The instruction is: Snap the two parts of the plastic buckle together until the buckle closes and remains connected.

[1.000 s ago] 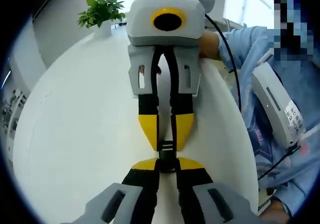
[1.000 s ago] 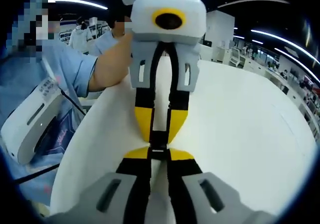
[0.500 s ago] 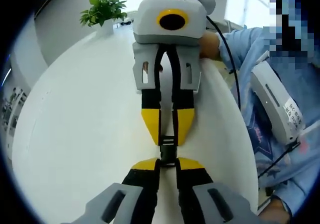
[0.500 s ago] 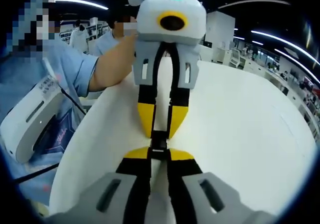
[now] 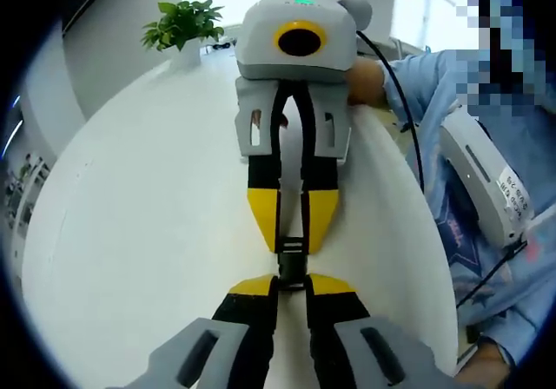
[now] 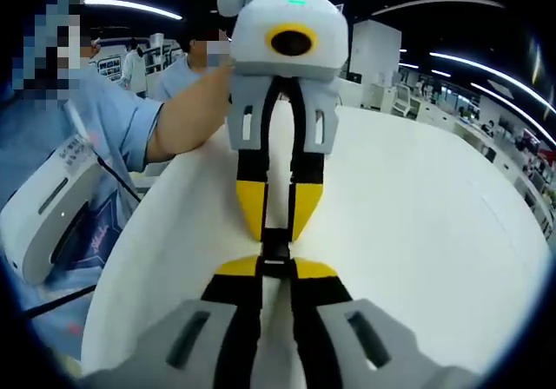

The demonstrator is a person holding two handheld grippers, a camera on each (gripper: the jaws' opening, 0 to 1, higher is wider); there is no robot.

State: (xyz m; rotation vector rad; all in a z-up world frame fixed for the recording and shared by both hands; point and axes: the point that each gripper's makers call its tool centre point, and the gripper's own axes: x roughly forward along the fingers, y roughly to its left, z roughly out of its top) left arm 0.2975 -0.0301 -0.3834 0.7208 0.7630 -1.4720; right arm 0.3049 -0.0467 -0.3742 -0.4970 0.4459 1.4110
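White round table [image 5: 130, 233], office setting; potted plant [image 5: 182, 26] at its far edge in the left gripper view, rows of desks under ceiling lights beyond the table in the right gripper view.

Item: black plastic buckle [image 5: 292, 263], held above the table between two opposed grippers, tip to tip.

Left gripper [image 5: 291, 286]: yellow-tipped jaws nearly closed, pinching the near half of the buckle. Right gripper [image 6: 276, 269]: jaws likewise narrowed onto its own half [image 6: 275, 252]. In each view the other gripper enters from the far side, jaws converging on the same small black piece.

Seating: whether the two halves are fully latched cannot be told; the joint is small and partly masked by the fingertips.

Risks, as judged:
- Halves off-axis under push; prongs could jam rather than click.
- Thin grip near the tips; a half could twist or slip out and drop to the table.
- Early release; an unlatched pair would separate.

Pose: grippers collinear, facing each other, roughly level. A person's forearm in a blue sleeve [image 6: 130, 120] reaches in behind the opposite gripper.
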